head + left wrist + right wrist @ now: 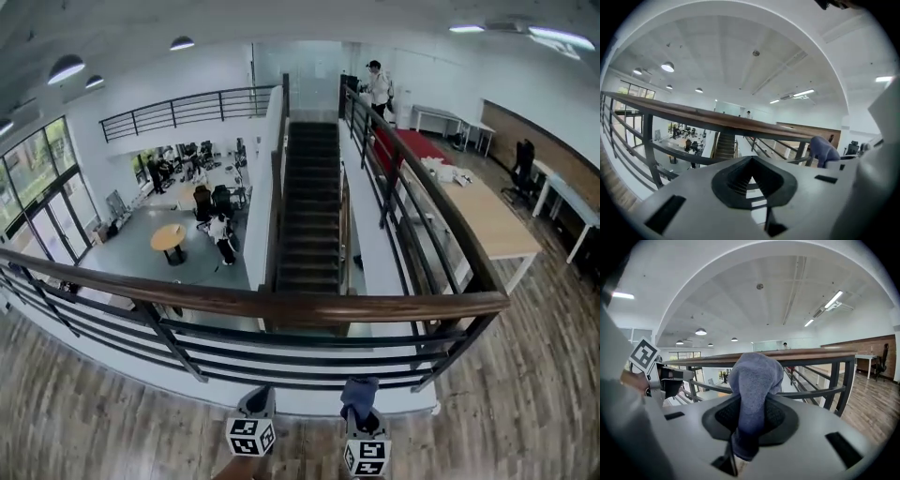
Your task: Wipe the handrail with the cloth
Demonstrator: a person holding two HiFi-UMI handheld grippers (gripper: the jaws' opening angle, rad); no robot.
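A brown wooden handrail (281,305) curves across in front of me on black metal bars; it also crosses the left gripper view (717,121) and the right gripper view (811,353). My right gripper (362,414) (750,420) is low, below and short of the rail, shut on a blue-grey cloth (359,391) (754,380) that stands up out of its jaws. The cloth (823,150) also shows at the right of the left gripper view. My left gripper (257,402) (751,180) sits beside it to the left, jaws together with nothing between them. Neither gripper touches the rail.
Black horizontal bars (281,352) and slanted posts fill the space under the rail. Beyond it are a dark staircase (309,206) going down, a lower floor with a round table (169,237), a long wooden table (487,211) at right, and a person (378,86) far off.
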